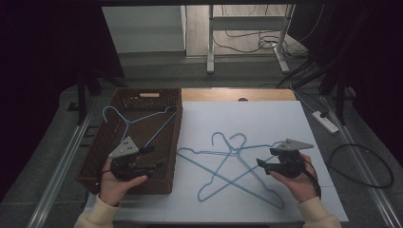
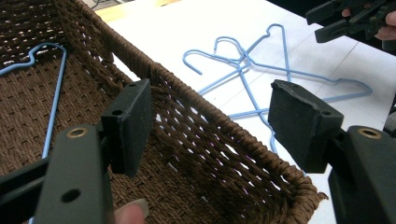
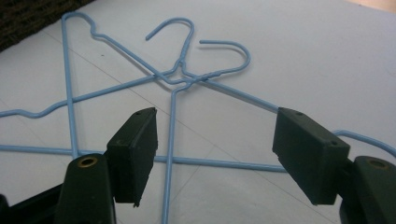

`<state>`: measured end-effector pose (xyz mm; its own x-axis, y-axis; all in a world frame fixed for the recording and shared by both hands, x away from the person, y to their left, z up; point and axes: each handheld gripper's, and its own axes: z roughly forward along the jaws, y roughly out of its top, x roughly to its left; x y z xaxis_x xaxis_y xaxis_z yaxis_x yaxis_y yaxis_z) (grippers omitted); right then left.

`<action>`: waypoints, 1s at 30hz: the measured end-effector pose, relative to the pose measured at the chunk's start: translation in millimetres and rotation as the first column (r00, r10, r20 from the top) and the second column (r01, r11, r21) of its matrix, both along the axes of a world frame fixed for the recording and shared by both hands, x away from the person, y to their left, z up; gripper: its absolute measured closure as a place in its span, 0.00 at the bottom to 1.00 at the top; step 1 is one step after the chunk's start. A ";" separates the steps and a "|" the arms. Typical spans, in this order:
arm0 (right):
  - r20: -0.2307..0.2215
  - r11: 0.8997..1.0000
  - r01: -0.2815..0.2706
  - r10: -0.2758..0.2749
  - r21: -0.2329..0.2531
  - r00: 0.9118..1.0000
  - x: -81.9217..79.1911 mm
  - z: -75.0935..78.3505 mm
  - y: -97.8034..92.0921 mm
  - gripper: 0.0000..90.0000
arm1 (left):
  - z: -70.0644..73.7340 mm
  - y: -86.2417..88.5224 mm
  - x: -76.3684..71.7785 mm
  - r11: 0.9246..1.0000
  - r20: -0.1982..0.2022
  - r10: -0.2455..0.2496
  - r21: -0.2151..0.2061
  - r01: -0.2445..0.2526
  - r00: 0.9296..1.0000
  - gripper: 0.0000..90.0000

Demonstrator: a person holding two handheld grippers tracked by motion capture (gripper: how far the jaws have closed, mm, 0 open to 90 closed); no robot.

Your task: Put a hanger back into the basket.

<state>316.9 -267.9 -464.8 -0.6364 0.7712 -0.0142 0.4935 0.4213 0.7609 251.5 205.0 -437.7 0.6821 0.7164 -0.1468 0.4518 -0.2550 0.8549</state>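
Note:
Two light-blue wire hangers [image 1: 228, 159] lie crossed on the white board [image 1: 266, 118], their hooks tangled near the middle. A third blue hanger [image 1: 138, 121] lies inside the brown woven basket [image 1: 177, 142] at the left. My left gripper [image 1: 154, 157] is open and empty over the basket's near right corner. In the left gripper view its jaws [image 2: 210, 107] straddle the basket rim [image 2: 187, 88], with the basket's hanger [image 2: 56, 84] to the left. My right gripper [image 1: 267, 157] is open just right of the crossed hangers. In the right gripper view its jaws [image 3: 217, 149] hover over their wires [image 3: 177, 79], holding nothing.
The board sits on a wooden table [image 1: 237, 94]. A power strip [image 1: 325, 121] and a looped cable [image 1: 366, 166] lie on the floor at the right. A metal stand's legs [image 1: 209, 42] rise beyond the table. The other gripper [image 2: 345, 21] appears far off in the left gripper view.

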 end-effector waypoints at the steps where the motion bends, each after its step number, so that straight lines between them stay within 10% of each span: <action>1: -0.020 1.000 -0.004 0.003 -0.017 1.000 2.7 0.2 5.0 0.35 | -0.3 -0.6 0.2 1.000 -0.002 -0.001 -0.002 0.001 1.000 0.35; 21: -0.226 0.975 -0.111 0.066 -0.195 0.972 44.4 -24.0 61.4 0.38 | -4.9 -9.1 2.5 1.000 -0.022 -0.018 0.001 0.018 1.000 0.35; 30: -0.279 0.964 -0.135 0.067 -0.231 0.958 58.3 -37.3 69.2 0.56 | -6.3 -10.8 2.8 1.000 -0.025 -0.019 0.004 0.019 1.000 0.35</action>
<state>375.2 -198.7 -502.1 -0.7173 0.6967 -0.0137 0.6087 0.6360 0.4744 254.3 194.2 -444.0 0.6919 0.7038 -0.1612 0.4680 -0.2671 0.8424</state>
